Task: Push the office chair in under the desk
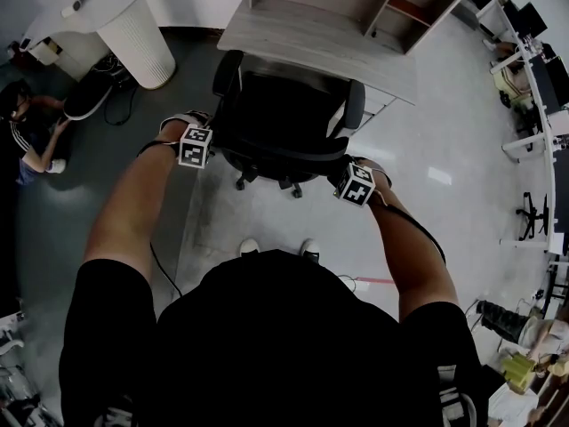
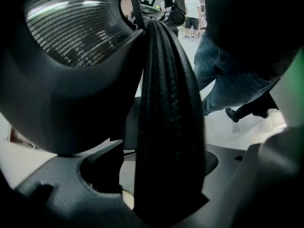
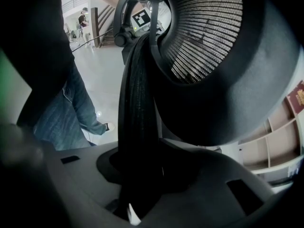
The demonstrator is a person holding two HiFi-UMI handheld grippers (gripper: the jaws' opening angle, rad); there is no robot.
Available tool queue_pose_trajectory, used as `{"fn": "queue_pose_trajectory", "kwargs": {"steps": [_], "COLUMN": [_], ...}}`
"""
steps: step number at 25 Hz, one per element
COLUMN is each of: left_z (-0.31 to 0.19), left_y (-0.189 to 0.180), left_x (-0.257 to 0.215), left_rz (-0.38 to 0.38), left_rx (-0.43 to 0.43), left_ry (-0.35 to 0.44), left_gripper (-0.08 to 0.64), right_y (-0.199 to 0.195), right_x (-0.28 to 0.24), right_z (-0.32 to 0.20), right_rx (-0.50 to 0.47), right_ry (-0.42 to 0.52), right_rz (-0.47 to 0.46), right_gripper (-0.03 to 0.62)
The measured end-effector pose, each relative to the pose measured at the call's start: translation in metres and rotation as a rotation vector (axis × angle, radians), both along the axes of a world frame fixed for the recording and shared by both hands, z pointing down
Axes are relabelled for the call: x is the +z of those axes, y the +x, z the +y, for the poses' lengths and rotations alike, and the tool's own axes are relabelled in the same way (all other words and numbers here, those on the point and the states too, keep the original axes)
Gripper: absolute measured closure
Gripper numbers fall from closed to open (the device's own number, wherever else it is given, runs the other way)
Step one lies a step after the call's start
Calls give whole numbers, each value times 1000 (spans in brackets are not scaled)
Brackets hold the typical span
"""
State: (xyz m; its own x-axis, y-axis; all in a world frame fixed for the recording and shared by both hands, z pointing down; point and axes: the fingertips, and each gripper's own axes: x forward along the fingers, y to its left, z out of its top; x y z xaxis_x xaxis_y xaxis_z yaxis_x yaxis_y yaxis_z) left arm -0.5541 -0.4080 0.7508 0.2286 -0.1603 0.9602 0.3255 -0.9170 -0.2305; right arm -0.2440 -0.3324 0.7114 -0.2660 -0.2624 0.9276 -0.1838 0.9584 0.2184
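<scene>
- Left gripper (image 2: 168, 186): jaws closed partway and clamped on the thick black woven backrest rim (image 2: 166, 103), which fills the gap between them. No slack that we can see.
- Right gripper (image 3: 142, 184): same deal, pinching that rim further along, with the backrest's mesh panel (image 3: 204, 32) just off at 1 o'clock.
- From the head view, we've got the two ends of the back, left at about 10 o'clock of the black mesh-back office chair (image 1: 283, 118) and right at about 4.
- The chair sits dead ahead at 12 o'clock. Its seat front is right at the near edge of the pale grey wood-grain desk (image 1: 293, 25). Can't tell if it's under yet.
- So we reckon we're mid-push, with a fair bit left to go.
- The desk edge runs skewed, so we'd push toward 12, a hair to 1, with both hands even so the castors (image 1: 240, 183) don't swerve.
- Watch the black padded armrests (image 1: 356, 105). They look like they could catch the desktop, so go slow.
</scene>
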Motion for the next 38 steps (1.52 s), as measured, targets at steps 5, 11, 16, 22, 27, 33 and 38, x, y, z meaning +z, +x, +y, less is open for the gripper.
{"fn": "queue_pose_trajectory", "kwargs": {"steps": [5, 11, 16, 22, 27, 33, 38], "left_z": [2, 1, -16, -14, -38, -60, -65], "left_y": [-2, -8, -33, -93, -120, -88, -43], "left_x": [2, 1, -27, -48, -96, -167, -218], "left_rz": [-18, -44, 25, 9, 94, 427, 667], "left_rx": [-6, -76, -228, -311, -461, -624, -665], "left_ry": [-8, 31, 56, 77, 125, 123, 171], "left_gripper": [199, 199, 199, 201, 212, 273, 370], "right_y": [0, 3, 17, 46, 83, 78, 51], "right_x": [0, -1, -19, -54, -112, -180, -222], "right_z": [0, 4, 6, 18, 8, 0, -9], "right_rx": [4, 39, 61, 177, 382, 509, 536], "right_ry": [12, 20, 96, 135, 264, 406, 488], "right_rz": [6, 44, 62, -12, -121, -284, -449], "right_gripper": [460, 434, 419, 425, 512, 558, 571]}}
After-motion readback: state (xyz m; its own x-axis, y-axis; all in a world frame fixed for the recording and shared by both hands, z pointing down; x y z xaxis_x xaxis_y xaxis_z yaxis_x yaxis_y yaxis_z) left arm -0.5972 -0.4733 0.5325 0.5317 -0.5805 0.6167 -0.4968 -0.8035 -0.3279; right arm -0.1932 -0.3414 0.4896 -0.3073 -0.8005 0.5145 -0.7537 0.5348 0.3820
